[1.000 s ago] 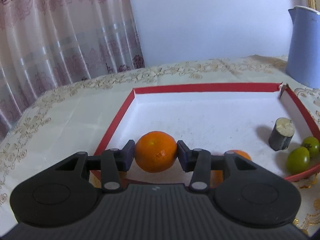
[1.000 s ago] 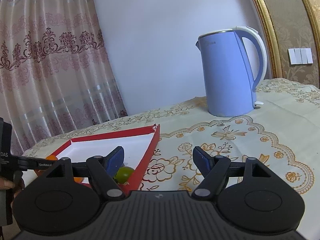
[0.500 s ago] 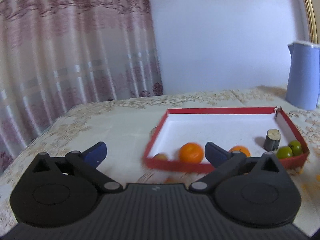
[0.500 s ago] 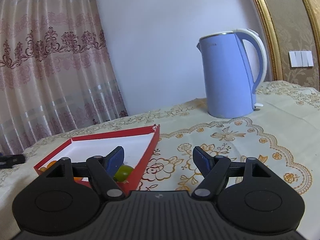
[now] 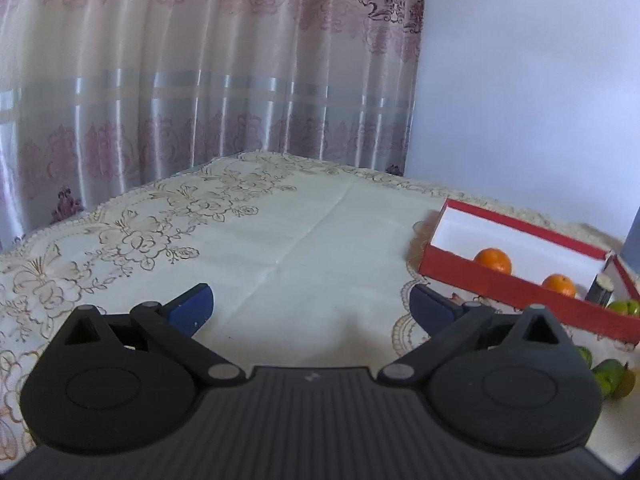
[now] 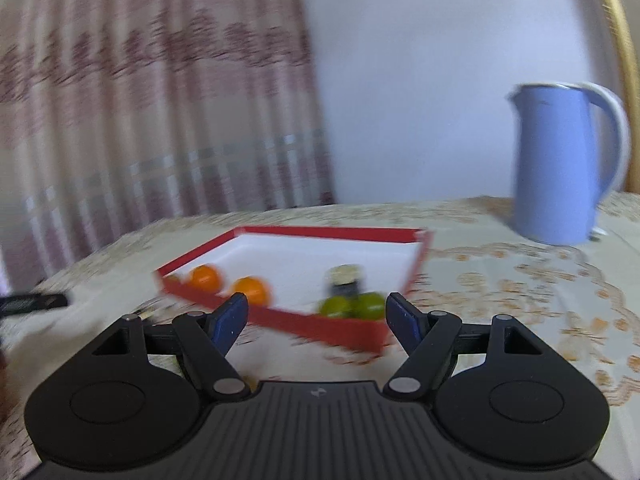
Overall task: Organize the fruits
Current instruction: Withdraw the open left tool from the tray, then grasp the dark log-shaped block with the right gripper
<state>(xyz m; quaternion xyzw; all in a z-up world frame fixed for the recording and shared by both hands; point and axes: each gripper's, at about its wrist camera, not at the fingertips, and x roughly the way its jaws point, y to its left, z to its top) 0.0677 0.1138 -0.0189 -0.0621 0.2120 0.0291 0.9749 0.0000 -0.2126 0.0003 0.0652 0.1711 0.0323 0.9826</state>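
**Both grippers empty, fruit resting in the red box**

The left gripper [image 5: 311, 307] hangs over bare embroidered cloth on the counter [image 5: 280, 236], its jaws spread wide with nothing between them. Off at about three o'clock in its view sits the red box [image 5: 500, 282], white inside. Two oranges lie in it: one orange [image 5: 493, 260] near the front wall, a second orange [image 5: 559, 285] further right, and beside that a short dark cylinder [image 5: 600, 289]. Green fruits [image 5: 623, 307] show at the box's right end, and more green fruit [image 5: 610, 376] lies outside on the cloth, near four o'clock.

The right gripper [image 6: 316, 320] faces the box [image 6: 320, 324] head on, jaws also wide and holding nothing. This view is blurred. Through the gap, two green fruits [image 6: 352, 306] sit just behind the near wall, touching each other, the cylinder [image 6: 346, 280] right behind them. A blue kettle [image 6: 560, 164] stands at two o'clock, well apart from the box, and a curtain [image 5: 200, 80] hangs behind the counter.
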